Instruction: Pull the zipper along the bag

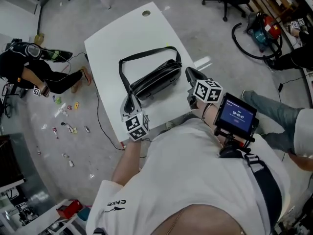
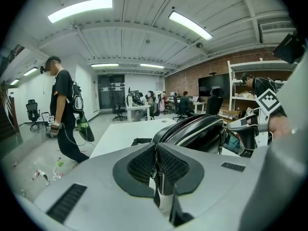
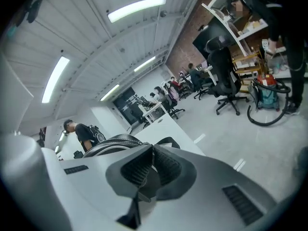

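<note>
Head view: bag on table, long axis 8-to-2 o'clock.
At the 8 o'clock end, left gripper pinches what looks like the zipper pull; right gripper clamps bag's 2 o'clock end. Travel likely toward 2.

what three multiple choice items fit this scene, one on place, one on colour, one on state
1. The bag lies on:
A. a chair
B. a shelf
C. the table

2. The bag is:
A. black
B. red
C. white

3. The fingers of the left gripper and the right gripper are:
A. wide apart
B. closed
C. out of view

Answers:
1. C: the head view shows the bag on the white tabletop.
2. A: its body and strap are both black.
3. B: in each gripper view the fingers meet at the tips, next to the bag.
</note>
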### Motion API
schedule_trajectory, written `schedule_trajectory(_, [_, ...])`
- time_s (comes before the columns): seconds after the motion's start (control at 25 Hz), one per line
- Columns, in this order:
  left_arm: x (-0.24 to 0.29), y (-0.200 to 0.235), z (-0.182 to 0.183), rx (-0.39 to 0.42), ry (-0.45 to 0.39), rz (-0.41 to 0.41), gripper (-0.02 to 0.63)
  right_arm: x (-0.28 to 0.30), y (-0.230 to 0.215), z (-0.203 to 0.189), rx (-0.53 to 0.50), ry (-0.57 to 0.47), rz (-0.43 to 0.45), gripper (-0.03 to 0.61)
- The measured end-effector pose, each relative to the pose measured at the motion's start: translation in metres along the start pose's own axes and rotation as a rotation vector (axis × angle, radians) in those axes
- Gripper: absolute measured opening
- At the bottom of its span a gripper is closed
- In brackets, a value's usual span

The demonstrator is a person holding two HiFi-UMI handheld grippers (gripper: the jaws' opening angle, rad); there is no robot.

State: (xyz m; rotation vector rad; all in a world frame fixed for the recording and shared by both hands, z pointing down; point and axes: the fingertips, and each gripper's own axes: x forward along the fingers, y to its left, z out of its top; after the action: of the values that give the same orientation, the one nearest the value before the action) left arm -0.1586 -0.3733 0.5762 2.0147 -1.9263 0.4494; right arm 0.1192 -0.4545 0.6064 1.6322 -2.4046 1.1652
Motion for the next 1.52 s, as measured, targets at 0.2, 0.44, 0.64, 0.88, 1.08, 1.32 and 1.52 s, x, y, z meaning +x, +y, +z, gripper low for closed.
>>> schedule_trajectory(0.2, [-0.019, 0.007, 0.005, 0.019, -0.006, 0.026, 0.005, 0.002, 0.003, 0.001, 0.154, -0.031, 0.066, 0.006])
schedule_trajectory(0.44, [-0.042, 0.015, 0.008, 0.04, -0.005, 0.057, 0.005, 0.008, 0.014, 0.001, 0.374, -0.055, 0.158, 0.088])
schedule_trajectory(0.64, [-0.054, 0.021, 0.008, 0.051, -0.008, 0.079, 0.005, 0.011, 0.022, -0.009, 0.579, -0.036, 0.223, 0.108])
schedule_trajectory(0.88, [-0.066, 0.029, 0.006, 0.057, -0.008, 0.1, 0.005, 0.013, 0.035, -0.022, 0.747, 0.005, 0.281, 0.109])
schedule_trajectory(1.08, [-0.072, 0.035, 0.006, 0.06, -0.016, 0.114, 0.005, 0.013, 0.042, -0.028, 0.845, 0.016, 0.298, 0.109])
schedule_trajectory(1.32, [-0.076, 0.037, 0.005, 0.055, -0.019, 0.127, 0.005, 0.016, 0.04, -0.033, 0.912, 0.036, 0.314, 0.109])
schedule_trajectory(1.52, [-0.077, 0.042, 0.005, 0.052, -0.018, 0.136, 0.005, 0.015, 0.048, -0.031, 0.931, 0.055, 0.383, 0.109])
